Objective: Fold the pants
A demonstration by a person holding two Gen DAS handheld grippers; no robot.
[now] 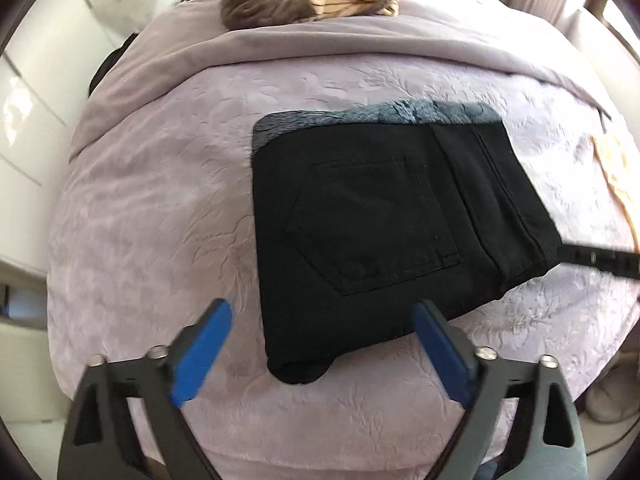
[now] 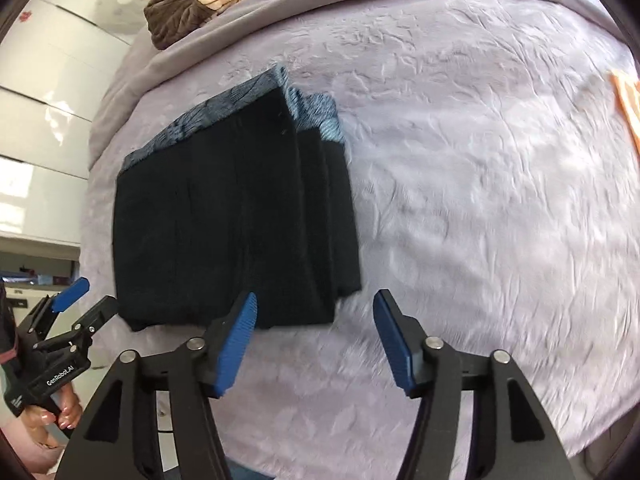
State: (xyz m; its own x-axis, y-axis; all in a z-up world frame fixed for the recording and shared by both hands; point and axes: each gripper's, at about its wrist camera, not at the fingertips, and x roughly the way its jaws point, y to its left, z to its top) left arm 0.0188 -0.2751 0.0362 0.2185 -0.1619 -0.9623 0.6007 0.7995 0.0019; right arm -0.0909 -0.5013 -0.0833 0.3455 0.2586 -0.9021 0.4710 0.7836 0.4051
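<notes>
Both my left gripper (image 1: pixel 322 346) and right gripper (image 2: pixel 314 336) hang wide open and empty over the pants (image 1: pixel 384 224), a soft, thick black bundle mid-bed (image 1: pixel 160 200); I'd pinch the near folded edge.

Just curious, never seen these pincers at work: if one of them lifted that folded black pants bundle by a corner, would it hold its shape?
Probably not. The folded black pants are soft stacked layers, so a lifted corner would likely droop and unfold. Pushed across the textured lilac bedspread, they would probably drag and bunch rather than slide.
</notes>
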